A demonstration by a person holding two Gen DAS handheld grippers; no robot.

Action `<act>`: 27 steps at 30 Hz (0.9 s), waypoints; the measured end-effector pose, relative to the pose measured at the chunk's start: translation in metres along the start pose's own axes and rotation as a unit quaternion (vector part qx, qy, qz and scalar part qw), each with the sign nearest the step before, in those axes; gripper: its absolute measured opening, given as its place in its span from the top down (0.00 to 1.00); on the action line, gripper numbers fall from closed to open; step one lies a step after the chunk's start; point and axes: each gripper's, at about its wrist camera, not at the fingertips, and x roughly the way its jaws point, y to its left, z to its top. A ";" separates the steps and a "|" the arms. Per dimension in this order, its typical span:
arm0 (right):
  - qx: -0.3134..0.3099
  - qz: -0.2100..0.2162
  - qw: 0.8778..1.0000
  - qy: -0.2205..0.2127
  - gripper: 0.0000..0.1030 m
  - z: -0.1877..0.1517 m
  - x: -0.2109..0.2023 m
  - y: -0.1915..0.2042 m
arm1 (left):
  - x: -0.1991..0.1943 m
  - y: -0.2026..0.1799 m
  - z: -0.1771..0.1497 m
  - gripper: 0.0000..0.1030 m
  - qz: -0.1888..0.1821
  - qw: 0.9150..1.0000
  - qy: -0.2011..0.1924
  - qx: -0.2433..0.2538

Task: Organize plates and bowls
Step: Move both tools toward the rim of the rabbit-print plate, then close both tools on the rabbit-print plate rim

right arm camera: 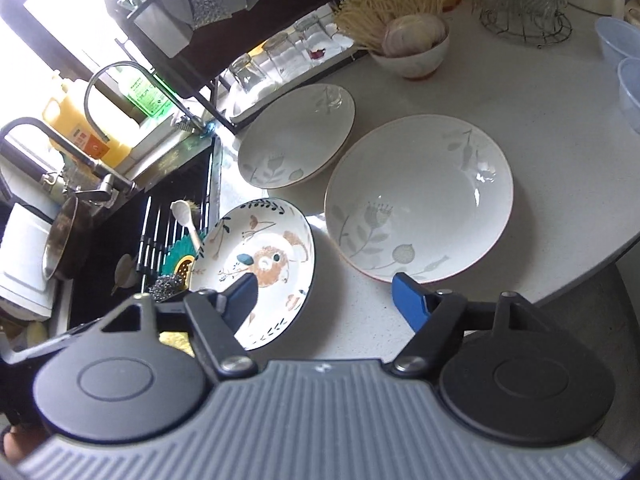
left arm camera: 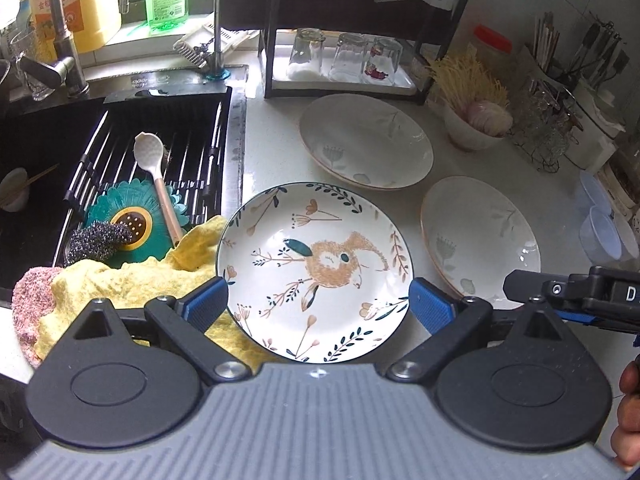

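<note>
**Both grippers over the rabbit plate, nothing gripped**

Here's the rabbit plate (left arm camera: 314,270), flat on the pale counter (left arm camera: 272,136) just right of the sink (left arm camera: 120,152), its left rim resting on a yellow cloth (left arm camera: 132,276). Beyond it lie two grey-leaf plates: the far plate (left arm camera: 366,140) near the glass rack (left arm camera: 344,32), the right plate (left arm camera: 478,236) close beside the rabbit plate, a thin strip of bare counter between them.

The left wrist view catches the sink's clutter: a white spoon (left arm camera: 150,152), a green flower mat (left arm camera: 136,220), a steel scourer (left arm camera: 98,240). The right wrist view shows instead the counter's near edge (right arm camera: 592,268) curving off just past the right plate, plus clear tubs (right arm camera: 624,60) on the far right.

Open room is slim: cloth and sink to the left, a plate to the right, free counter mostly near.

Left gripper (left arm camera: 318,304) tilts down, jaws wide, straddling the rabbit plate's near half with its pads clear of the rim. Right gripper (right arm camera: 328,300) also angles down, jaws apart and empty, left finger (right arm camera: 244,296) over the rabbit plate, right finger over the counter just in front of the right plate's near rim. A hand (left arm camera: 628,412) shows at the left view's edge.
</note>
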 end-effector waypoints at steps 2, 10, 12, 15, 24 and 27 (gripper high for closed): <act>0.013 0.002 1.000 0.014 0.34 0.002 0.011 0.001 | 0.004 0.007 0.001 0.06 -0.003 1.000 0.007 -0.014; 0.035 0.014 0.997 0.065 0.50 -0.001 0.048 0.010 | 0.028 0.037 0.005 0.14 -0.006 0.999 0.040 -0.033; 0.045 0.010 0.996 0.074 0.52 -0.002 0.055 0.009 | 0.035 0.045 0.007 0.17 0.002 0.999 0.038 -0.037; 0.071 0.012 0.994 0.084 0.52 0.000 0.067 0.007 | 0.046 0.056 0.012 0.19 -0.007 0.998 0.039 -0.045; 0.096 -0.004 0.990 0.100 0.52 0.002 0.096 0.012 | 0.080 0.078 0.019 0.43 -0.029 0.995 0.077 -0.051; 0.097 -0.005 0.990 0.099 0.52 0.001 0.102 0.013 | 0.088 0.083 0.023 0.52 -0.024 0.995 0.079 -0.048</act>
